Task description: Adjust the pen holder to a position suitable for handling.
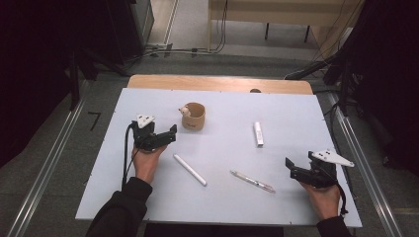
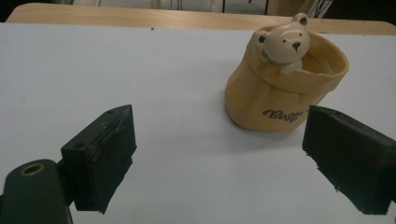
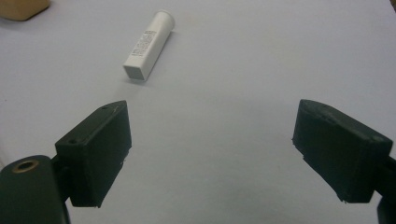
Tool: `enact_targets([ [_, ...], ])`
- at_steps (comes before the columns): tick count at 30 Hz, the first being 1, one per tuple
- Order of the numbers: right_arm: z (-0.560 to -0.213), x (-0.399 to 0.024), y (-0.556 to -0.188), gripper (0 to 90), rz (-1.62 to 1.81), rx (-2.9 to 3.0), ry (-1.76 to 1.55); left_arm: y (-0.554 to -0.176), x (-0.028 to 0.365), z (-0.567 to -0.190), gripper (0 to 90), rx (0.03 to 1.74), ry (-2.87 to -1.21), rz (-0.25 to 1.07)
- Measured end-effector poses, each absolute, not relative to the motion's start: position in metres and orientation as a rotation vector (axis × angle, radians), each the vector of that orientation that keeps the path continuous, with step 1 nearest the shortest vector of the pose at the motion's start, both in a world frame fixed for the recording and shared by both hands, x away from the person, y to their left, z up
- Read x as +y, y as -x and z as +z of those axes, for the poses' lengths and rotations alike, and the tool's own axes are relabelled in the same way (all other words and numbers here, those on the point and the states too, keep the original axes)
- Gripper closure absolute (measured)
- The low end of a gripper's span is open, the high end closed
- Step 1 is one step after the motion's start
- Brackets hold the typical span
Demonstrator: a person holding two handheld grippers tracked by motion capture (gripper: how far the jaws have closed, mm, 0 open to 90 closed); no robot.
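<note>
White table top, pale wood edge along its far side. Tan cup, far left of centre, with a cream bear on its rim and dark script lettering on its side. White stick, near centre. White tube, right of centre, with a grey printed label. Clear pen, near right. Left gripper and right gripper: black jaws, grey plates on top. Dark sleeves.

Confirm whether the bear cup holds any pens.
No: the bear cup looks empty inside, seen from the left gripper view.
</note>
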State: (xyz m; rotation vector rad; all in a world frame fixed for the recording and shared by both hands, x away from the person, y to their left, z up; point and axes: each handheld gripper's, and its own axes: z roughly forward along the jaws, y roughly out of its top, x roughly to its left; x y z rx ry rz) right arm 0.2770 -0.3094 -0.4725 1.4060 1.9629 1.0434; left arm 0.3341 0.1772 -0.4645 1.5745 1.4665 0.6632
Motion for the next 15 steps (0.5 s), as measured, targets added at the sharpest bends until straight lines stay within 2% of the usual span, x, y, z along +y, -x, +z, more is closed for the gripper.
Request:
enact_targets([
  [15, -0.473, -0.310, -0.278, 10.3, 1.041, 1.968, -1.406, -0.360, 0.160, -0.463, 11.3, 1.429, -1.588, 0.643],
])
